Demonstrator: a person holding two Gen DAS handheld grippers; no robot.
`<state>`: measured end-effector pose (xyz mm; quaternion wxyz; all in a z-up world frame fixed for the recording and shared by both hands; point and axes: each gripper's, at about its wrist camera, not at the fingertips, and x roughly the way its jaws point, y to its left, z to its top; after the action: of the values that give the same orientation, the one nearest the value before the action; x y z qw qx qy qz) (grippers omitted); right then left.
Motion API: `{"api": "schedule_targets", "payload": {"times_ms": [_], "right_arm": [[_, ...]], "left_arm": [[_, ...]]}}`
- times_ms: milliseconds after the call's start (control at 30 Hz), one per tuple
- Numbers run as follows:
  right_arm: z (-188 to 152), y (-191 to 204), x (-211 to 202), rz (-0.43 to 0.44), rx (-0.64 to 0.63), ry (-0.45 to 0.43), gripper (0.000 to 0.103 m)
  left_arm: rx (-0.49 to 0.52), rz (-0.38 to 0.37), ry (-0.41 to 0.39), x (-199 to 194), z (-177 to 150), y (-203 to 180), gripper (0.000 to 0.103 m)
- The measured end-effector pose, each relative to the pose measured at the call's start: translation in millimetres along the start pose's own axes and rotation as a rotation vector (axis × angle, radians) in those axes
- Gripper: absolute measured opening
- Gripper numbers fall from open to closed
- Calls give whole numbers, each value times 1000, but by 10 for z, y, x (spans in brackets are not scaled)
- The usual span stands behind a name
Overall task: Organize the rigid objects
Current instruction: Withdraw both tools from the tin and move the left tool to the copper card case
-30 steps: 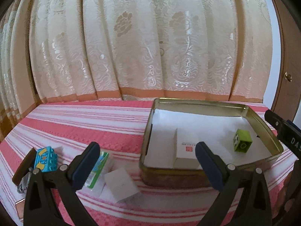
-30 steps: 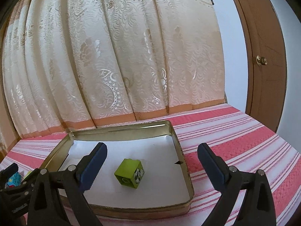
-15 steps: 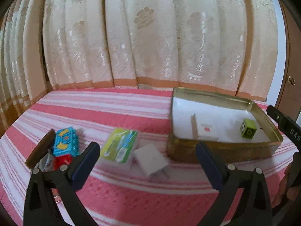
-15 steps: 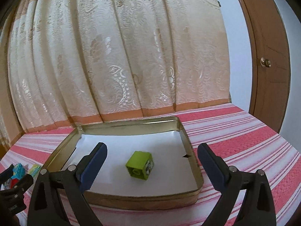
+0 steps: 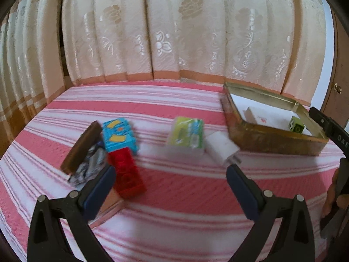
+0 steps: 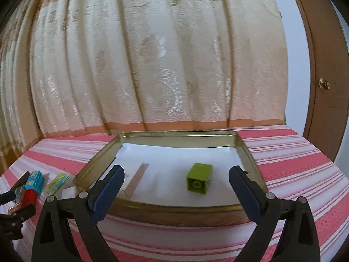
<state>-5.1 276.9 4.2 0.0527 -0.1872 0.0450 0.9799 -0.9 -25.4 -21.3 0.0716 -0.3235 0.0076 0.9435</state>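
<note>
A big cream curtain [image 5: 174, 32] with shiny flower shapes hung behind everything, and it had an orange band along the bottom. A pink and white striped cloth [image 5: 185, 196] covered the flat top below it. A brown wooden door [image 6: 325, 69] with a small gold knob [image 6: 324, 83] stood off to the right side.

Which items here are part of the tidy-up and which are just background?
Job:
tin
green block and white box, in the tin
red block
blue block
green pack
white charger
brown-edged item
left tongs and right tongs, both open, empty

Background:
curtain
striped cloth
door
</note>
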Motion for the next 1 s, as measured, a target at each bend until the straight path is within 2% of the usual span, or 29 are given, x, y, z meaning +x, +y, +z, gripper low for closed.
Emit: {"api": "schedule_targets", "payload": {"times_ms": [100,333,633,700,800,867,933,1000], "right_arm": [[-34,102,-23,47,9,21,98],[-110,469,-134,114,-61,25,98],[-229,904,-122,261,-99,126,98],[-257,988,-100,297,-103,156,91],[-296,1081,-38,340,-108,218,80],[-319,1118,33,362,-104,265,79],[-338,1127,122,377,-82,310,79],[-364,1137,174,385,-70,343,79]], "left_arm": [[35,4,1,-81,-60,121,102],[100,20,21,-230,-213,394,102],[21,-11,124,-66,-279,863,102],[2,-30,150,0,-289,900,100],[-12,-36,206,121,-299,919,90],[-12,-52,199,107,-279,905,84],[5,-39,209,122,-275,868,83],[25,-19,210,123,-273,837,75]]}}
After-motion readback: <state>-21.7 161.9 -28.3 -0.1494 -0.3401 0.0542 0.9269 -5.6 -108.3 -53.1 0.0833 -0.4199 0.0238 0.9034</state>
